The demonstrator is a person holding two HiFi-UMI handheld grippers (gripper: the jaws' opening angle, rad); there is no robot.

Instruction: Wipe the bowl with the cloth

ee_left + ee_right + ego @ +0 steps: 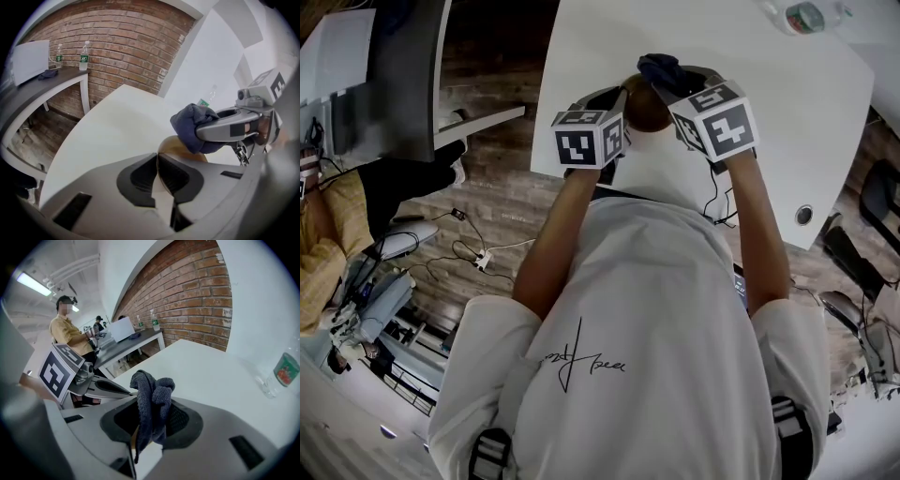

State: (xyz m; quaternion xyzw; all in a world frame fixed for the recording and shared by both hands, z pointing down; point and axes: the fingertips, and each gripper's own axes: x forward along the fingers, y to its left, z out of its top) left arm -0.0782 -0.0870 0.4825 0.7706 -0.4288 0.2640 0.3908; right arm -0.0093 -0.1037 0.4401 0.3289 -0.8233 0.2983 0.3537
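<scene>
A brown bowl [649,112] is held just above the white table [787,122], close to its near edge. My left gripper [623,96] is shut on the bowl's rim; in the left gripper view the thin rim [159,161] sits between the jaws. My right gripper [672,82] is shut on a dark blue cloth [661,67], which bunches up out of the jaws [152,401]. In the left gripper view the cloth [190,126] rests against the upper edge of the bowl [180,146]. The bowl's inside is mostly hidden.
A plastic water bottle [806,16] lies at the table's far right, also seen in the right gripper view [280,373]. A grey desk [51,82] with bottles stands by the brick wall. A person in a yellow shirt [70,336] stands off to the left.
</scene>
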